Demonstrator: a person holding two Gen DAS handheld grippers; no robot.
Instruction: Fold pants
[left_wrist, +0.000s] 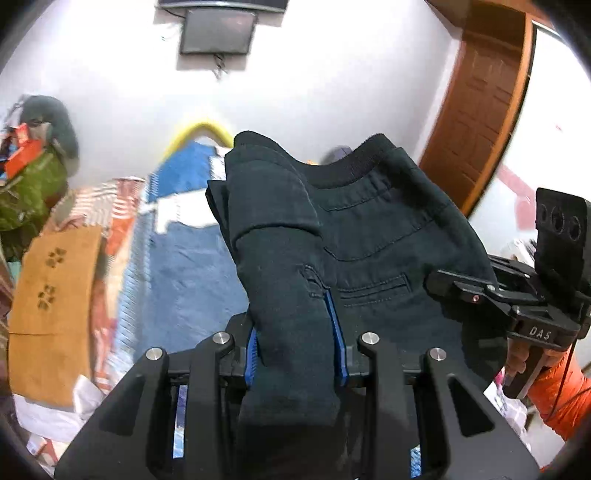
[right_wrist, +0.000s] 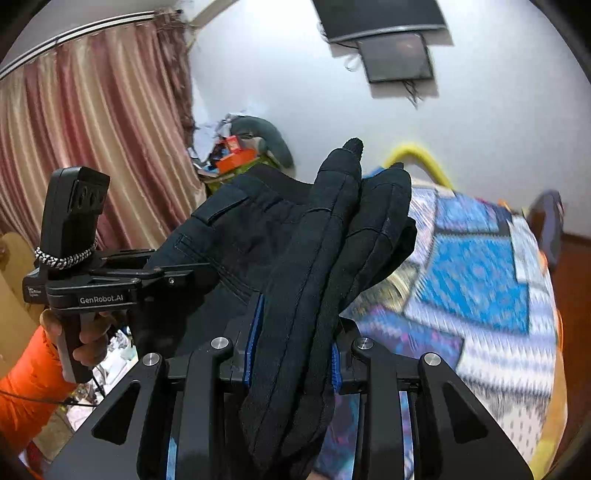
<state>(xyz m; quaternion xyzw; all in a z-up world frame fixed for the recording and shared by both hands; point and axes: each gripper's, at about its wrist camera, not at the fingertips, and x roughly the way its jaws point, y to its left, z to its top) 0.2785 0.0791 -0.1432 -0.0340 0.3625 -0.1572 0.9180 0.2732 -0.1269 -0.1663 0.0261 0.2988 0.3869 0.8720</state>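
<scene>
Dark navy pants (left_wrist: 369, 236) hang in the air between my two grippers, waistband up. My left gripper (left_wrist: 297, 332) is shut on one bunched edge of the pants; its blue pads (left_wrist: 338, 332) show on both sides of the cloth. My right gripper (right_wrist: 295, 339) is shut on the other bunched edge of the pants (right_wrist: 314, 258). The right gripper also shows at the right of the left wrist view (left_wrist: 454, 291), and the left gripper at the left of the right wrist view (right_wrist: 177, 277). Fingertips are hidden in the cloth.
A bed with a blue patterned cover (right_wrist: 480, 266) lies below and ahead. A brown cloth with paw prints (left_wrist: 55, 306) lies at the left. A wooden door (left_wrist: 480, 103), pink curtains (right_wrist: 92, 147) and a clutter pile (right_wrist: 240, 158) stand around.
</scene>
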